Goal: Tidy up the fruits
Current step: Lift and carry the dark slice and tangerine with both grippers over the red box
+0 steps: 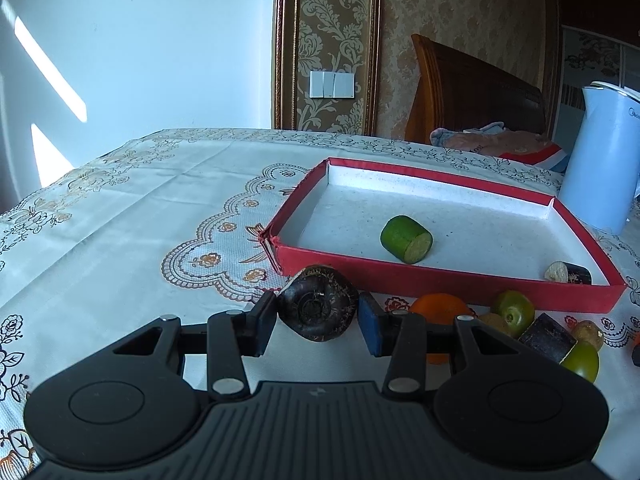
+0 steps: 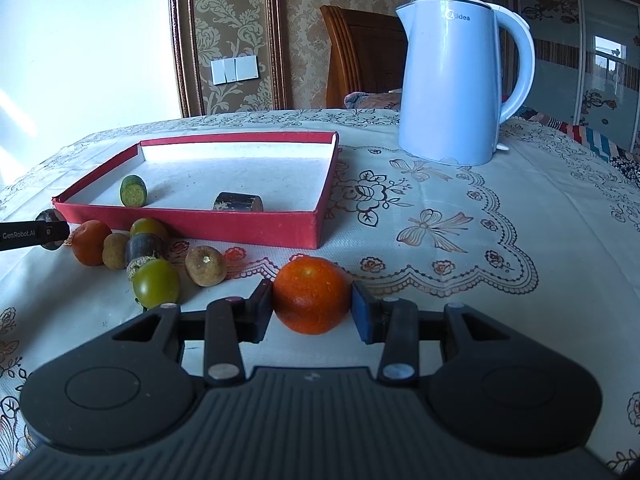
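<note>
In the left wrist view my left gripper (image 1: 317,316) is shut on a dark purple-brown chunk of sugarcane (image 1: 319,304), just in front of the red tray (image 1: 448,280). The tray holds a green cut piece (image 1: 406,239) and a dark piece (image 1: 568,273). In the right wrist view my right gripper (image 2: 312,306) is shut on an orange (image 2: 311,294), near the tray's (image 2: 192,222) front right corner. Loose fruit lies left of it: an orange (image 2: 90,242), green fruits (image 2: 156,283), brown round fruits (image 2: 205,266) and a dark piece (image 2: 143,246). The left gripper's finger (image 2: 34,234) shows at the left edge.
A light blue electric kettle (image 2: 456,80) stands behind and to the right of the tray. A patterned white cloth (image 2: 460,240) covers the table. A wooden chair back (image 2: 360,56) and folded fabric sit beyond the far table edge.
</note>
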`<state>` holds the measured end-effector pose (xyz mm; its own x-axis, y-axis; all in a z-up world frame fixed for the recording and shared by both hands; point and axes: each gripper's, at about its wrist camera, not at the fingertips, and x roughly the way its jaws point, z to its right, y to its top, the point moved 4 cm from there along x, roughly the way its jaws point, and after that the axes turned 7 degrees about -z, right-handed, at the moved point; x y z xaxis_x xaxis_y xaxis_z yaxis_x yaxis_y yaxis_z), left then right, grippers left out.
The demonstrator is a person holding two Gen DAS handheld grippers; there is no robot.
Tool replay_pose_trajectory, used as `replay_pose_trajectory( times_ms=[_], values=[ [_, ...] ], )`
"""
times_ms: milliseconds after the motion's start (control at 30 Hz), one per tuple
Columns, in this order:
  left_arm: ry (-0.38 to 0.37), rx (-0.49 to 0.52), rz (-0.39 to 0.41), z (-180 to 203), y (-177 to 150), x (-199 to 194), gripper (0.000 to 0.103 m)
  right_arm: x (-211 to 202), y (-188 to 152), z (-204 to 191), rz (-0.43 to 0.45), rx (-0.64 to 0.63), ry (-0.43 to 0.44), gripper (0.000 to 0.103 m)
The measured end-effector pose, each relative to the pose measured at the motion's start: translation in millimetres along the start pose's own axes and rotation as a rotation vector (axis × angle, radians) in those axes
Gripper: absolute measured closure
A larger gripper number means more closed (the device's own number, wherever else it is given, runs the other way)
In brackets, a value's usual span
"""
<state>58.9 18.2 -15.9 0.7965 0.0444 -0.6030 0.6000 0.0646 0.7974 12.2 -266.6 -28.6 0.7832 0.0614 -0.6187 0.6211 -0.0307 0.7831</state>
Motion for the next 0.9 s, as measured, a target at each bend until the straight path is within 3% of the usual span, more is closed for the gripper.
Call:
replay_pose_trajectory(
  times_ms=[267,667,900],
  values=[
    [0.006,0.019,0.034,4.2,0.2,-6.3,0.059,-3.1,7.4,-14.4,0.022,-0.053,0.033,0.064],
    [-0.011,0.017,0.064,4.2,1.8,-12.9,0.059,-8.2,47.2,-59.0,0.086,-0.157,0.124,0.064],
    [-0.021,-0.004,0.117,7.5,25.1,-23.4,0.059,4.6,60.0,-65.9,0.077,-0.139,0.16,0.064]
  ],
)
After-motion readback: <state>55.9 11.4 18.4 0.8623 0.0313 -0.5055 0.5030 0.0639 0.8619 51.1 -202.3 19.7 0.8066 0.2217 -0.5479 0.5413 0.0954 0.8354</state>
